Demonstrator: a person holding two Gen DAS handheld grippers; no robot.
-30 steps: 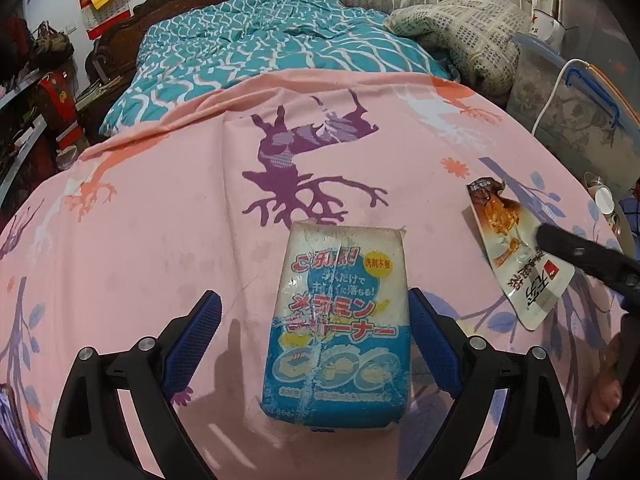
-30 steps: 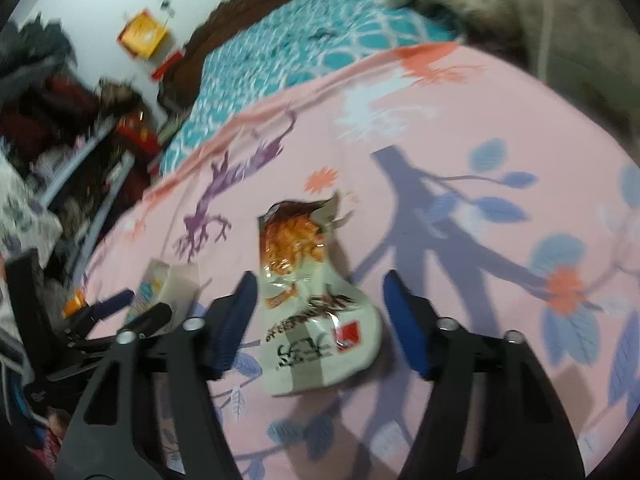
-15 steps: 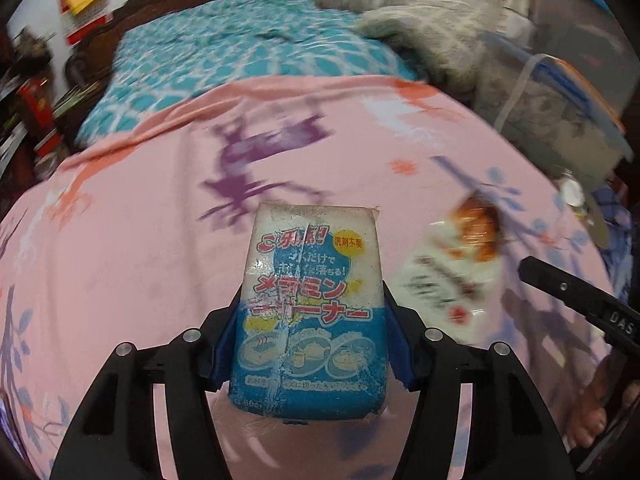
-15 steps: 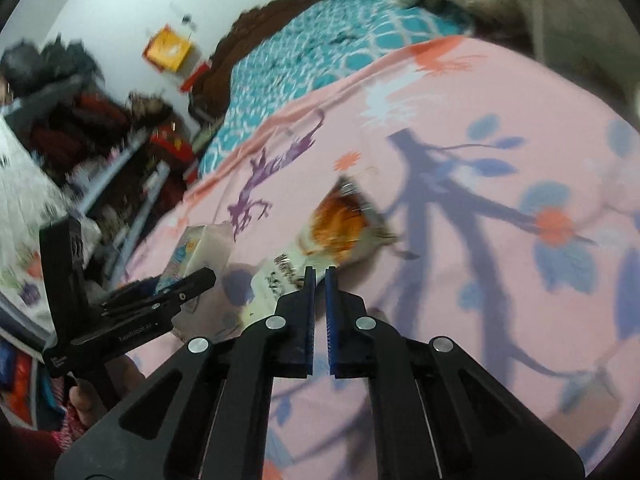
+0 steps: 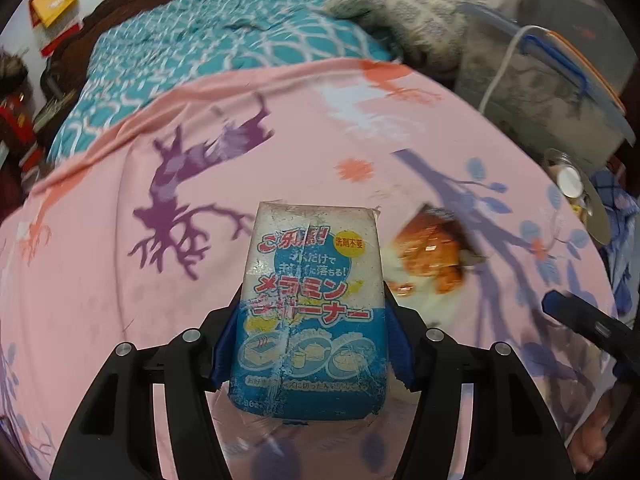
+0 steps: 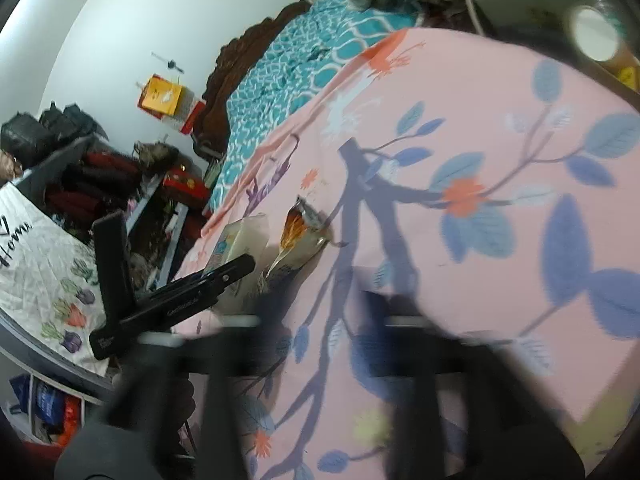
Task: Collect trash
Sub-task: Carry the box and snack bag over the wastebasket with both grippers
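My left gripper (image 5: 312, 344) is shut on a blue and white sponge packet (image 5: 310, 300) with Japanese print, held above the pink bedspread (image 5: 120, 272). An orange and white snack wrapper (image 5: 430, 256) lies on the spread just right of the packet. In the right wrist view the wrapper (image 6: 298, 236) lies well ahead, next to the left gripper (image 6: 224, 276) and its packet (image 6: 236, 242). My right gripper (image 6: 320, 344) is blurred by motion; its fingers stand apart with nothing between them.
A teal patterned quilt (image 5: 208, 52) and a grey pillow (image 5: 404, 12) lie at the far end of the bed. A clear storage box (image 5: 552, 84) with a white cable and a jar lid (image 5: 570, 182) stand at the right. Cluttered shelves (image 6: 80, 176) are at the left.
My left gripper closed on the sponge packet and lifted it. My right gripper closed near the snack wrapper, then pulled back and opened; the wrapper stays on the spread.
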